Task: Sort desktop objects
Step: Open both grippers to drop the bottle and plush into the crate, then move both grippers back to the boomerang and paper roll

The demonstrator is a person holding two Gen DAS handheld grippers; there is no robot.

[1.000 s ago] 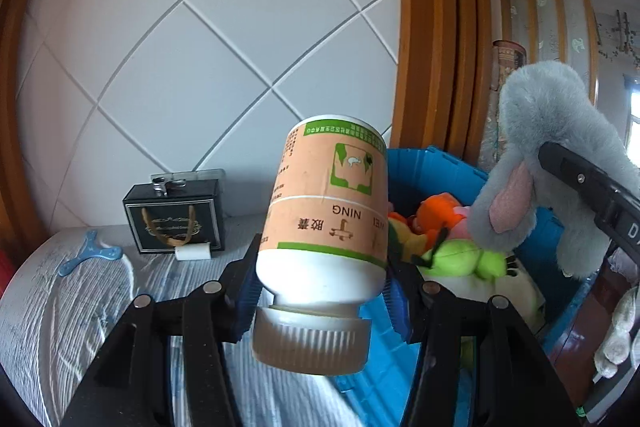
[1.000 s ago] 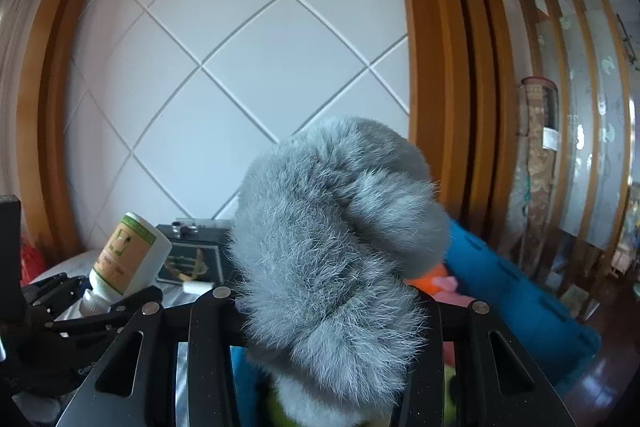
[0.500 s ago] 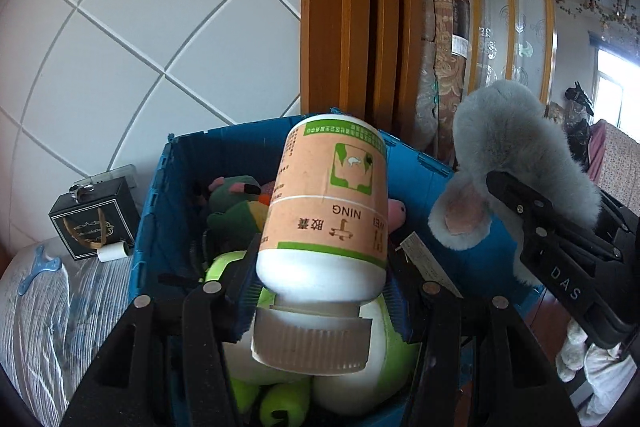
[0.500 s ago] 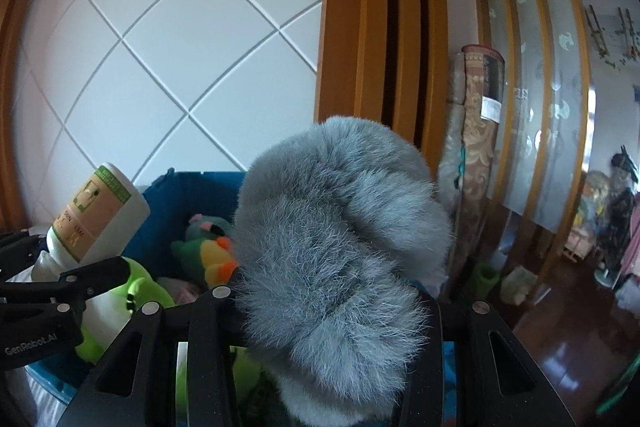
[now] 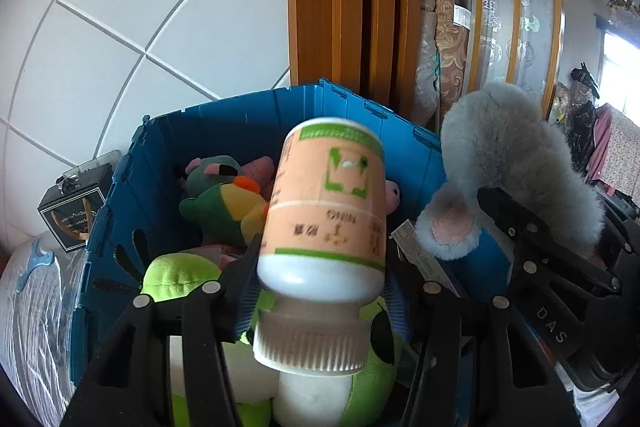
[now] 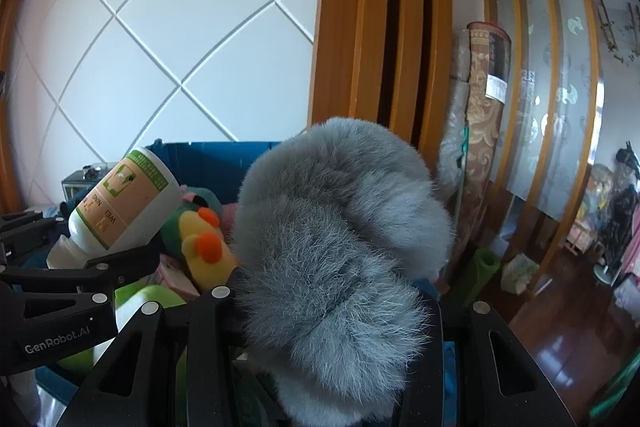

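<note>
Loosening around a pill bottle, the left gripper has its fingers just opening while the right gripper stays clenched on a grey plush toy, both over the blue bin. The tilted bottle could slip early. Stuffed toys crowd the bin, leaving little room inside its walls.
</note>
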